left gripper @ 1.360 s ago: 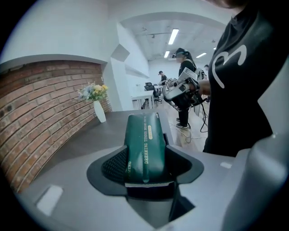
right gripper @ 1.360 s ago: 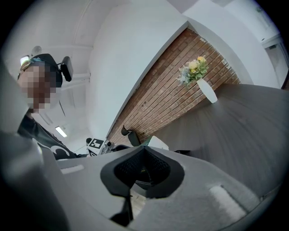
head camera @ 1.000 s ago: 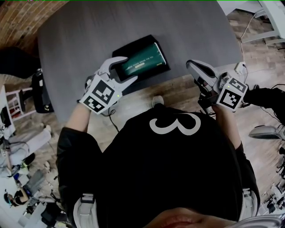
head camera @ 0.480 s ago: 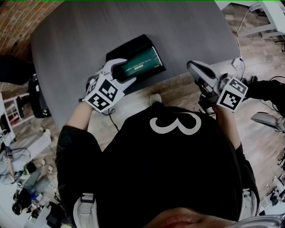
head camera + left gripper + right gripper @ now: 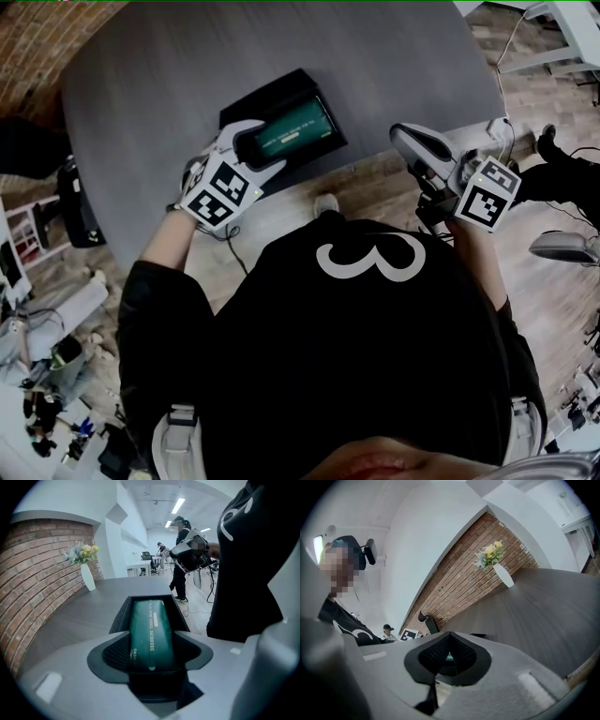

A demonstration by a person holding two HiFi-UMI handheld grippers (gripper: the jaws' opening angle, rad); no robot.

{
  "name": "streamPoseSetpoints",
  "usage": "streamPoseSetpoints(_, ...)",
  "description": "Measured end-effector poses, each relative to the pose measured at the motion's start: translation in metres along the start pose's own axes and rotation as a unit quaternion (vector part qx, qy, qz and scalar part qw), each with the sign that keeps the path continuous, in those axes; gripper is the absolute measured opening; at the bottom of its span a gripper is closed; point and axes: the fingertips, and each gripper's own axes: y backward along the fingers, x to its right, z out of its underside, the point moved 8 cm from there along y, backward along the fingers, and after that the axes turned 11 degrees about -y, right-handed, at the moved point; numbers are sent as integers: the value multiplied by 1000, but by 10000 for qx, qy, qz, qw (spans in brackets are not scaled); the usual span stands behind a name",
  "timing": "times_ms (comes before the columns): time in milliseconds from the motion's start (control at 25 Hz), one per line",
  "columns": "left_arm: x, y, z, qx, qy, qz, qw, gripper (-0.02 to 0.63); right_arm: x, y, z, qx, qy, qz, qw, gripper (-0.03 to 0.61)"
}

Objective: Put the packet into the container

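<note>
The green packet (image 5: 150,625) lies flat inside the black container (image 5: 121,617), on the table (image 5: 169,75) just ahead of the left hand-held gripper (image 5: 151,645). Its jaws stand on either side of the packet's near end and are opening (I judge this a release, since the packet seems to rest on the container's floor). The left forearm reaches forward, jaws aimed along the packet. The right hand-held gripper (image 5: 401,137), jaws pressed together and empty, hangs well apart near the table's edge.

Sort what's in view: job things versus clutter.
Job: packet; container; left gripper, jaws opening with the packet between them.
Lying about: vase of flowers; right gripper, jaws shut, idle.
</note>
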Motion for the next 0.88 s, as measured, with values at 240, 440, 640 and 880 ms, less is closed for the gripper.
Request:
streamPoseSetpoints(240, -3, -4, -4, 29, 80, -30, 10000, 345, -1, -2, 0, -194, 173, -55, 9996, 2)
streamPoseSetpoints(440, -7, 6, -4, 136, 505, -133, 9985, 413, -10, 0, -5, -295, 325, -182, 9989, 2)
streamPoseSetpoints(640, -6, 38, -14, 336, 1683, -882, 9812, 233, -19, 9, -11, -241, 294, -345, 9987, 2)
streamPoseSetpoints(880, 21, 79, -47, 1253, 2746, -1717, 9378, 151, -36, 6, -19, -405, 629, -694, 9948, 2)
